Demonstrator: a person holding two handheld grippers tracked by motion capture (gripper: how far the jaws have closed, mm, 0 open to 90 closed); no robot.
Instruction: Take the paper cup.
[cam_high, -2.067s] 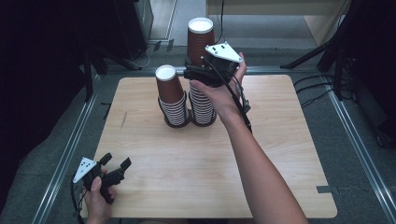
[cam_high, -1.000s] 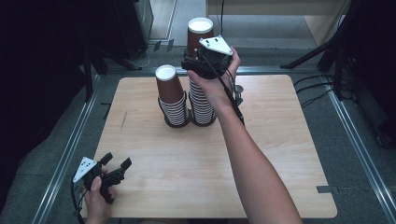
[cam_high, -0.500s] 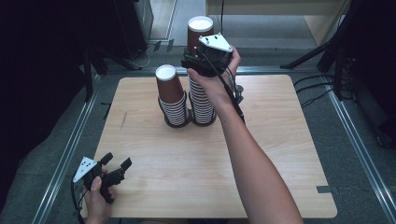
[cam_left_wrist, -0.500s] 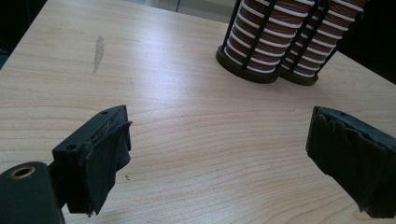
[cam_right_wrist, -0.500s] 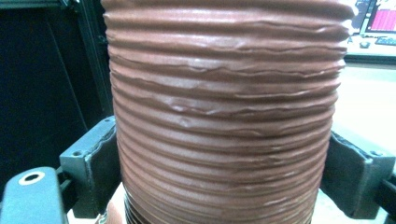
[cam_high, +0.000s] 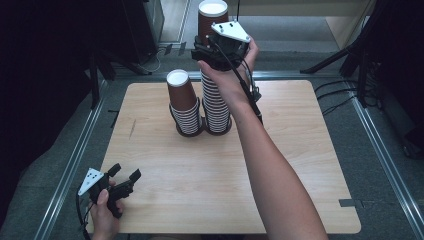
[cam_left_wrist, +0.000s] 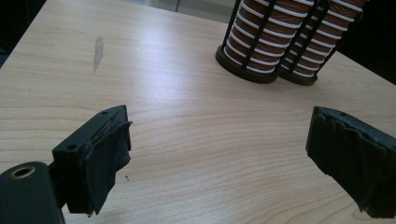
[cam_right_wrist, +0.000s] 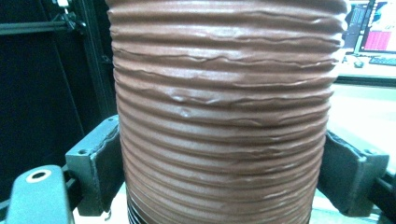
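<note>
My right hand-held gripper (cam_high: 207, 50) sits at the upper centre of the high view, higher in frame than a second ago, and the top brown cup (cam_high: 212, 16) has risen with it. In the right gripper view, both jaws press the ribbed wall of that cup (cam_right_wrist: 224, 107), one on each side, so I report it as clamped. The cup stands above the tall stack (cam_high: 216, 102) held in its black wire holder; I cannot tell whether it has fully cleared the cup beneath. I judge that a lift is in progress, separating one cup from the stack. The shorter stack (cam_high: 184, 107) stands just left of it, touching or nearly so at the bases. My left hand-held gripper (cam_high: 125, 181) rests at the lower left of the worktop (cam_high: 300, 165), unmoved, jaws wide apart and holding nothing.
</note>
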